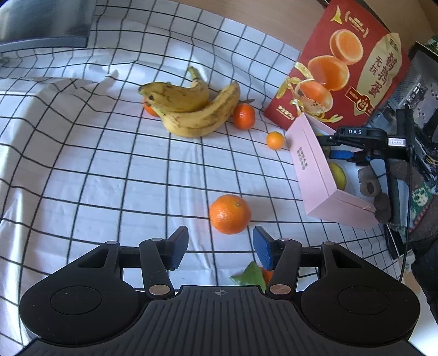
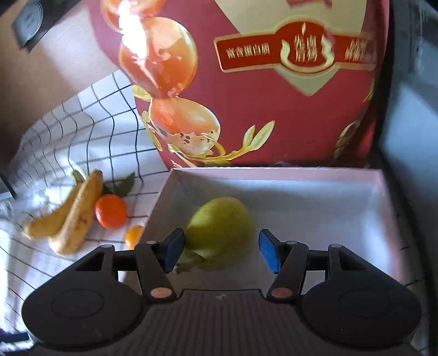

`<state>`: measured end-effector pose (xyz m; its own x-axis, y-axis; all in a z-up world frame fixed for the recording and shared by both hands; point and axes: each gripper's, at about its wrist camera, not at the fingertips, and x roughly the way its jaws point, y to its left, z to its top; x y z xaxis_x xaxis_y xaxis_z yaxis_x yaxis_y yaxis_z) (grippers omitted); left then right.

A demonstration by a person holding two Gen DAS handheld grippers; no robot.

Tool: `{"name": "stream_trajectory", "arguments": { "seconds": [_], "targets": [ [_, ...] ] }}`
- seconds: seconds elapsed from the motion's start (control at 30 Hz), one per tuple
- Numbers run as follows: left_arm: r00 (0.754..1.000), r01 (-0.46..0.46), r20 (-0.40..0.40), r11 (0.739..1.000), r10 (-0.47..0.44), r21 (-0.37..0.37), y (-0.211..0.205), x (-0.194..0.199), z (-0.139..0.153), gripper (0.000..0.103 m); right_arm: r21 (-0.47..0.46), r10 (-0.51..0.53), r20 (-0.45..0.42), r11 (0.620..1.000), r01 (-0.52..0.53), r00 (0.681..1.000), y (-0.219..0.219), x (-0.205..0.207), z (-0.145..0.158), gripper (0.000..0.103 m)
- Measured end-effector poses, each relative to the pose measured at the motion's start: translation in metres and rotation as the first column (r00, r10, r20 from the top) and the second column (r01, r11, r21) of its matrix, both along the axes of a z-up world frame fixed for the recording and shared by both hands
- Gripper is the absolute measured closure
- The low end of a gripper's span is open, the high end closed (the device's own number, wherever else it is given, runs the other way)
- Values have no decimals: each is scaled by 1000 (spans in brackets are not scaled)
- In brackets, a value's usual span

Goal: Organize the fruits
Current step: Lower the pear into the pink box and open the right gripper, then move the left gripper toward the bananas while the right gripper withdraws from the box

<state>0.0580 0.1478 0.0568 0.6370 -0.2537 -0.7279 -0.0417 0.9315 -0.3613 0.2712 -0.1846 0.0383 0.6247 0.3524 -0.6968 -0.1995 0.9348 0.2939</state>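
My left gripper (image 1: 220, 247) is open and empty, just short of a large orange (image 1: 230, 214) on the checked cloth. Two bananas (image 1: 191, 109) lie further back with a mandarin (image 1: 243, 116) beside them, another orange (image 1: 150, 109) half hidden under them, and a small orange (image 1: 275, 140) near the pink box (image 1: 314, 169). My right gripper (image 2: 221, 250) is open over the pink box (image 2: 301, 208), its fingers either side of a yellow-green pear (image 2: 221, 227) lying inside. The bananas (image 2: 71, 216), mandarin (image 2: 111, 211) and small orange (image 2: 134, 235) show at its left.
A tall red egg carton (image 1: 345, 68) stands behind the pink box and also fills the back of the right wrist view (image 2: 260, 82). A green leaf with an orange scrap (image 1: 251, 275) lies under my left gripper. A grey box (image 1: 43, 24) sits far left.
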Motion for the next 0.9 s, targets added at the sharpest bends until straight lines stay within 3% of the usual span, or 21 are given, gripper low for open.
{"name": "stream_trajectory", "arguments": {
  "seconds": [0.07,0.17,0.27,0.47,0.9],
  "targets": [
    [1000,-12,0,1000,12,-3,4,-2,0,46,52,-20,-23,998,21,1000,0,6,-2,44],
    [1000,-26,-4,1000,26,-6,10,-5,-2,46,44,-31,-8,999,31,999,6,8,1,45],
    [999,-32,-10,999,32,-12,14,-5,-3,46,97,29,-27,995,-26,999,10,6,0,46],
    [1000,-12,-15,1000,12,-14,10,-3,-4,46,98,91,-11,991,-89,996,16,0,-2,46],
    [1000,23,-14,1000,-23,-13,0,1,-4,46,148,106,17,983,-107,994,6,-13,10,46]
  ]
}}
